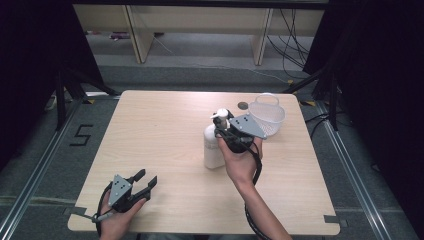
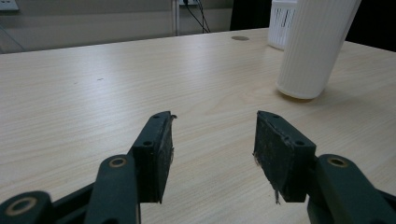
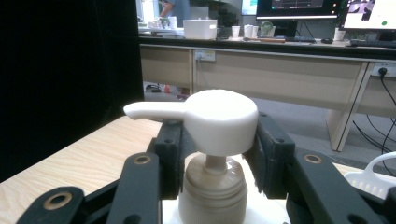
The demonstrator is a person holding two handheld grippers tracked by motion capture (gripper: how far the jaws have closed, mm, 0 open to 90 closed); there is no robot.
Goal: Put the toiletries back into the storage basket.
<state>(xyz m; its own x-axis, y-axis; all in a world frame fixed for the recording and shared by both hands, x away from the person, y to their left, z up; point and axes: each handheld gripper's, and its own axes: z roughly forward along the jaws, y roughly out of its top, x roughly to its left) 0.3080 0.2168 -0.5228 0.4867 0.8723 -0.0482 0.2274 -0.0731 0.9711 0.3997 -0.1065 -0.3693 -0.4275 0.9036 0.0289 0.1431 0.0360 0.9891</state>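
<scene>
Nearest the high camera, the left gripper (image 1: 146, 180) is held low at the table's (image 1: 165, 125) near left corner with jaws apart and empty, while the right gripper (image 1: 226, 131) is closed about the neck of the upright white pump bottle (image 1: 213, 150), just short of the white basket (image 1: 267, 116). From the left gripper view, the bottle (image 2: 315, 46) is seen well ahead and to the right, tilted slightly, its long axis near vertical. In the right gripper view, the pump head (image 3: 219, 122) is bracketed by both pads just beneath it, spout turned left, so the right hand is judged far nearer for any lift.
</scene>
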